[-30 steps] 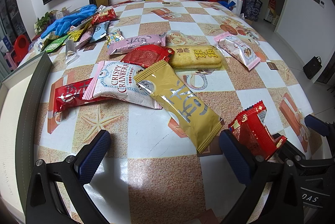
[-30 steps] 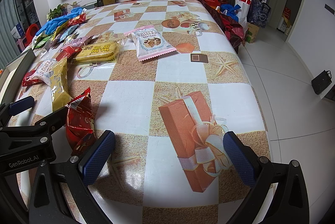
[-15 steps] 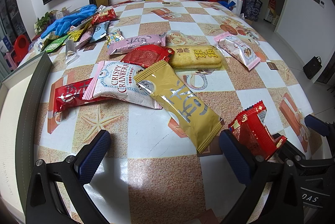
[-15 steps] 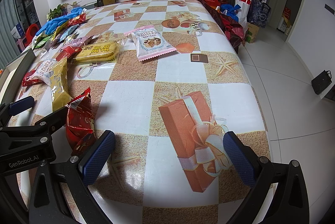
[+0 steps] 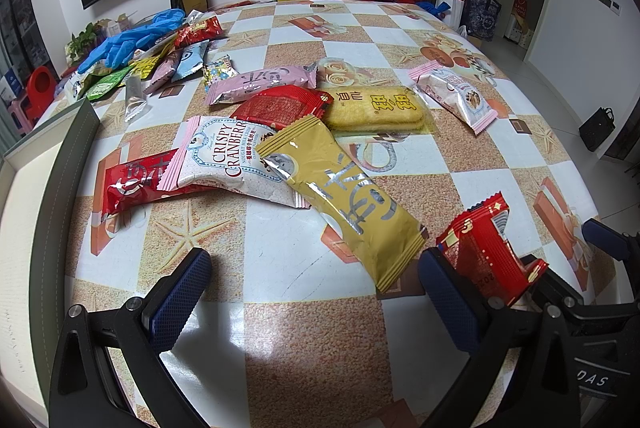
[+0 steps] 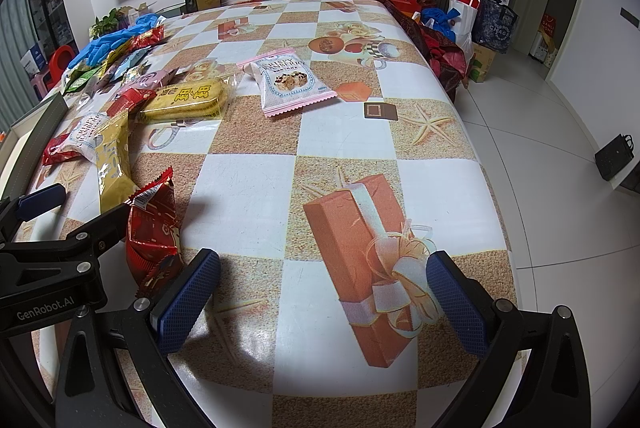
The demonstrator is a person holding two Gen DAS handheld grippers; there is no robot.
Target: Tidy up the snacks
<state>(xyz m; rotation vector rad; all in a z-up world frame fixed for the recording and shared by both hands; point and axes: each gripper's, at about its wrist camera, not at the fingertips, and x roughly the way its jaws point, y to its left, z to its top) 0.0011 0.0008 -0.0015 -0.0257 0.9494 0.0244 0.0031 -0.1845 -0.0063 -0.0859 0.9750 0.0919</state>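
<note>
The left gripper (image 5: 316, 292) has its jaws spread wide over bare tablecloth at the near edge, gripping nothing. The right gripper (image 6: 324, 292) is just as wide, straddling a printed gift box on the cloth, also with nothing between its pads. Both read as parked low and ready rather than committed to a pick.

Between the 2 grippers a small red packet (image 5: 490, 248) stands tilted, propped against the black frames; whether it is pinched or merely leaning I cannot tell. Just beyond the left gripper lies a long gold packet (image 5: 344, 195), its far end overlapping a white cranberry nougat packet (image 5: 232, 155), which in turn covers part of a red packet (image 5: 132, 179). That overlap suggests a loose heap not yet sorted.

Farther off sit a yellow rice-cracker pack (image 5: 376, 105), a pink packet (image 5: 260, 83) and, far right, a second nougat packet (image 6: 288, 83) lying alone. At the near left a grey-rimmed box (image 5: 60, 155) stands open, probably the destination. Far left, small sachets lie under blue gloves (image 5: 128, 41).
</note>
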